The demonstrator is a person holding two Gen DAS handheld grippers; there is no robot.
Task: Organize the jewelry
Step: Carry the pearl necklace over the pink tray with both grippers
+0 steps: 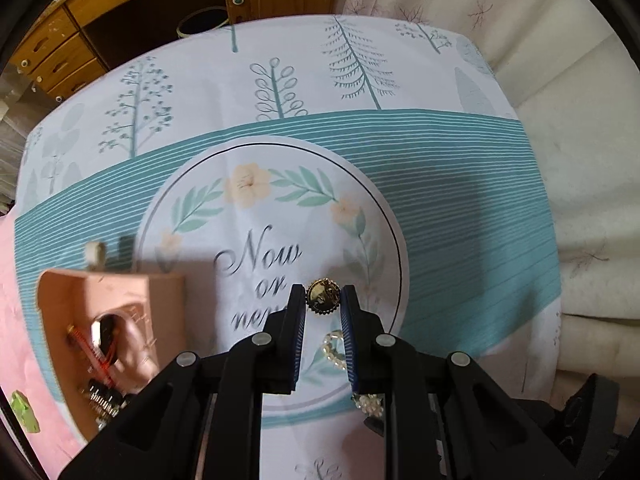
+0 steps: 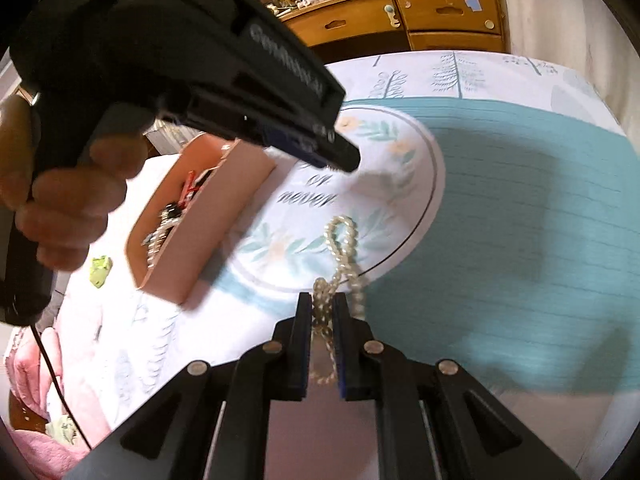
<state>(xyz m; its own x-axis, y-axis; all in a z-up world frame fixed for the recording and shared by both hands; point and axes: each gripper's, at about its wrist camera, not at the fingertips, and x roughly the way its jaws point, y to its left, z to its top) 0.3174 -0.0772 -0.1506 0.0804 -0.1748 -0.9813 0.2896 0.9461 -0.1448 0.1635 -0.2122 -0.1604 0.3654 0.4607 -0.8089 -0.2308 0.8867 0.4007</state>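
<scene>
You've got a printed tablecloth; wooden drawers behind it, pink blanket off its near-left corner.

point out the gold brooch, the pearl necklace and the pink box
gold brooch (image 1: 323, 295), left wrist view, on its round face
pearl necklace (image 2: 340, 240), right wrist view, on the upper loop
pink box (image 2: 216, 220), right wrist view, on its outer side wall
</scene>
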